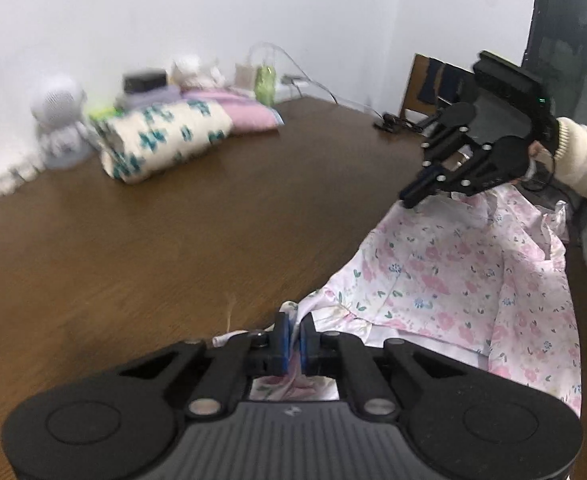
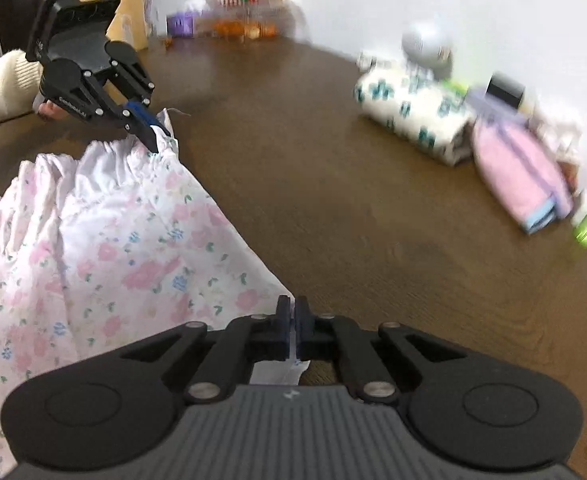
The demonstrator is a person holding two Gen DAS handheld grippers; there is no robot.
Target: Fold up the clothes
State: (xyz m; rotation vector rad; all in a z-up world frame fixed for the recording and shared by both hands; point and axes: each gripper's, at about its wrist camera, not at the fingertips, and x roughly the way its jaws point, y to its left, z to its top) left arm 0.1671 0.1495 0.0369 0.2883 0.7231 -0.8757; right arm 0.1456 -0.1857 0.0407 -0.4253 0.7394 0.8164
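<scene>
A white garment with pink flowers (image 1: 453, 276) lies stretched between both grippers over the brown table (image 1: 173, 232). My left gripper (image 1: 295, 330) is shut on one corner of it, near the gathered waistband. My right gripper (image 1: 411, 198) is shut on the opposite corner at the far right. In the right wrist view the garment (image 2: 105, 248) spreads to the left, my right gripper (image 2: 293, 316) pinches its near corner, and my left gripper (image 2: 153, 136) holds the gathered edge at the far left.
Folded clothes sit at the table's far side: a white roll with teal flowers (image 1: 161, 140) and a pink stack (image 1: 245, 112). A white fan (image 1: 57, 120), a green bottle (image 1: 265, 84), cables and a chair (image 1: 425, 88) are beyond. Bare table (image 2: 333, 200) lies between.
</scene>
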